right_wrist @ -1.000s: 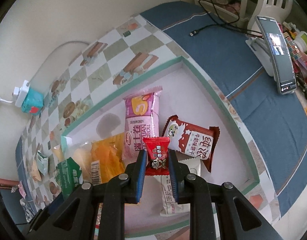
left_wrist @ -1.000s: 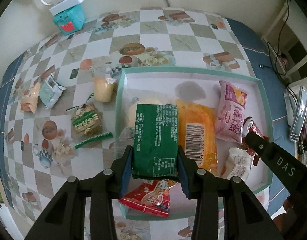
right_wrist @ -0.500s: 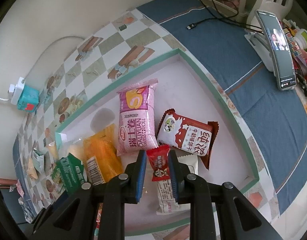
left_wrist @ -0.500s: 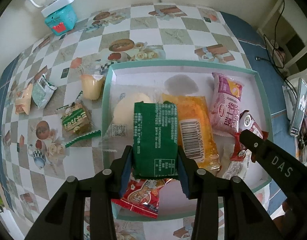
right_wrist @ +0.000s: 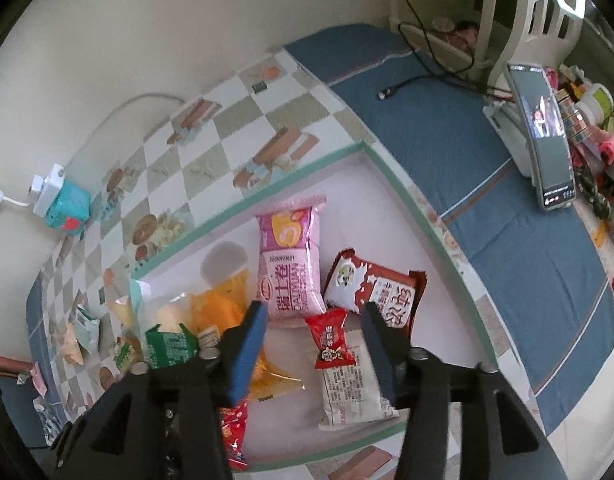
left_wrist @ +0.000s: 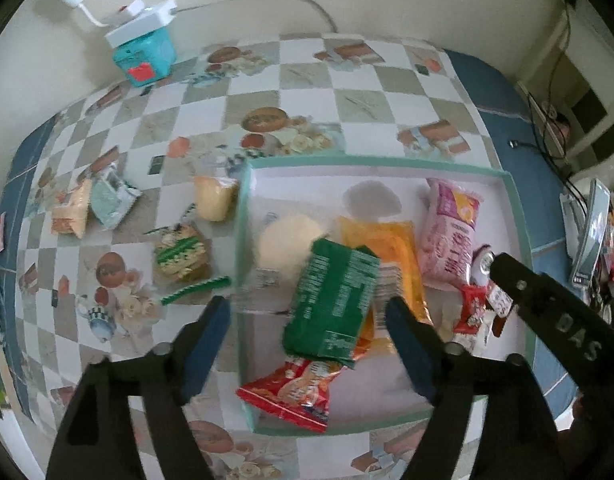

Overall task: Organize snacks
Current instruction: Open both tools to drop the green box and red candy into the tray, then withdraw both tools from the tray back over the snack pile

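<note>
A shallow white tray with a green rim (left_wrist: 243, 240) (right_wrist: 427, 216) holds several snacks. My left gripper (left_wrist: 307, 312) is open above it; the green packet (left_wrist: 333, 302) lies tilted between its fingers, loose, on the orange packet (left_wrist: 391, 248) and the red packet (left_wrist: 295, 390). My right gripper (right_wrist: 313, 320) is open; the small red candy (right_wrist: 331, 338) lies between its fingers on a white packet (right_wrist: 353, 392). A pink packet (right_wrist: 289, 264) and a brown-and-white packet (right_wrist: 377, 292) lie beyond it.
Loose snacks lie on the checkered cloth left of the tray: a yellow cake (left_wrist: 214, 199), a green-striped packet (left_wrist: 181, 254), a pale blue packet (left_wrist: 111, 196) and an orange one (left_wrist: 71, 212). A teal box with a power strip (left_wrist: 145, 50) stands by the wall. A phone (right_wrist: 545, 136) stands at right.
Both grippers have opened. The green packet dropped from the left gripper and tilted onto the tray's snacks; the small red candy dropped from the right gripper onto the white packet.
</note>
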